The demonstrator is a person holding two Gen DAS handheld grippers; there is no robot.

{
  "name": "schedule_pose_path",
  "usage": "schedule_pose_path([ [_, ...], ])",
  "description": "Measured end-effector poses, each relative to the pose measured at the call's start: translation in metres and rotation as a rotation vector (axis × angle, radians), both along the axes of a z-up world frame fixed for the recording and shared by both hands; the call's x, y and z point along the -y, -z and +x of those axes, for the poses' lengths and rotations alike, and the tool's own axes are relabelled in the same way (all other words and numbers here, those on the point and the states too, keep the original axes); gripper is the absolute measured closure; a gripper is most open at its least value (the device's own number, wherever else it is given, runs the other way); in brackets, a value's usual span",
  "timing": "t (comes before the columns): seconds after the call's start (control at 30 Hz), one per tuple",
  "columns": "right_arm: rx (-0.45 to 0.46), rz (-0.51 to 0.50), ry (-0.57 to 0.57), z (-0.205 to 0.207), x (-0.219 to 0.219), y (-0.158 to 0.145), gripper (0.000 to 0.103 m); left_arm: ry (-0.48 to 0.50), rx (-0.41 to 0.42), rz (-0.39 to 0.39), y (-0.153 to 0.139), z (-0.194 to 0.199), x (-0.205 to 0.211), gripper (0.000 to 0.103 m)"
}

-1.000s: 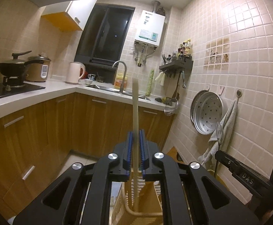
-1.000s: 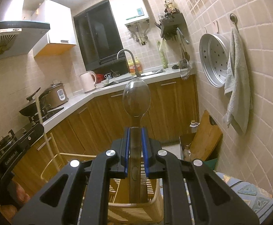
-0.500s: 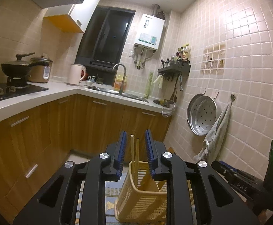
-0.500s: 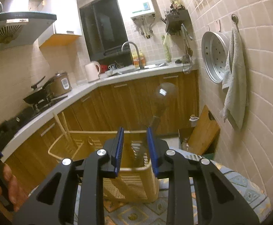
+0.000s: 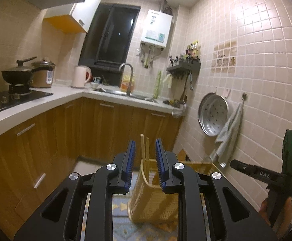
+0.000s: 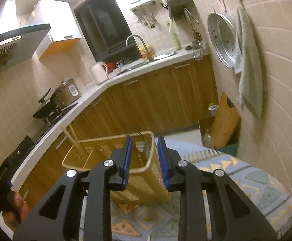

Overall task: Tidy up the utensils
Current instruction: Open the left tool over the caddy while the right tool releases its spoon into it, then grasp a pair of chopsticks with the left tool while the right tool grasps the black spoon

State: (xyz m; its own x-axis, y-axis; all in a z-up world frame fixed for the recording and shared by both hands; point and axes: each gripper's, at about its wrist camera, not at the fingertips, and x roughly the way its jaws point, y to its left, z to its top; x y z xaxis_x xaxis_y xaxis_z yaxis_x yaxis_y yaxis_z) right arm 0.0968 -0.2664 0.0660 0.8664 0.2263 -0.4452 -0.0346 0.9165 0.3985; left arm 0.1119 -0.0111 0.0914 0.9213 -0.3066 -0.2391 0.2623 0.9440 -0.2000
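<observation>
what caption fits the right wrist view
Open right tool above a slatted basket holding chopsticks, on a patterned cloth.

lower part of the yellow basket hidden behind the left gripper's black frame. chopsticks' lower ends lost inside the basket. something dark and thin in the basket's near corner, too blurred to name. gripper bodies cut off by the bottom edge in both views.

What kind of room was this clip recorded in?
A small home kitchen: a sink with a faucet under a dark window, a stove with a wok, and a wall-mounted water heater.
</observation>
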Motion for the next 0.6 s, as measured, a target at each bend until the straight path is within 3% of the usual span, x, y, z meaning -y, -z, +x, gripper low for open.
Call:
schedule_pose_path([
  [0.1, -0.072, -0.035, -0.01, -0.015, -0.001, 0.003, 0.08, 0.032, -0.086, -0.005, -0.002, -0.01, -0.008, 0.072],
  [0.27, -0.241, -0.053, -0.084, -0.036, -0.011, 0.025, 0.08, 0.107, -0.286, 0.007, 0.015, -0.023, -0.018, 0.071],
  [0.4, -0.377, -0.045, -0.178, -0.053, -0.029, 0.051, 0.08, 0.174, -0.46, 0.025, 0.051, -0.035, -0.026, 0.071],
  [0.6, -0.49, -0.052, -0.293, -0.08, -0.06, 0.078, 0.08, 0.25, -0.729, 0.051, 0.11, -0.051, -0.038, 0.071],
])
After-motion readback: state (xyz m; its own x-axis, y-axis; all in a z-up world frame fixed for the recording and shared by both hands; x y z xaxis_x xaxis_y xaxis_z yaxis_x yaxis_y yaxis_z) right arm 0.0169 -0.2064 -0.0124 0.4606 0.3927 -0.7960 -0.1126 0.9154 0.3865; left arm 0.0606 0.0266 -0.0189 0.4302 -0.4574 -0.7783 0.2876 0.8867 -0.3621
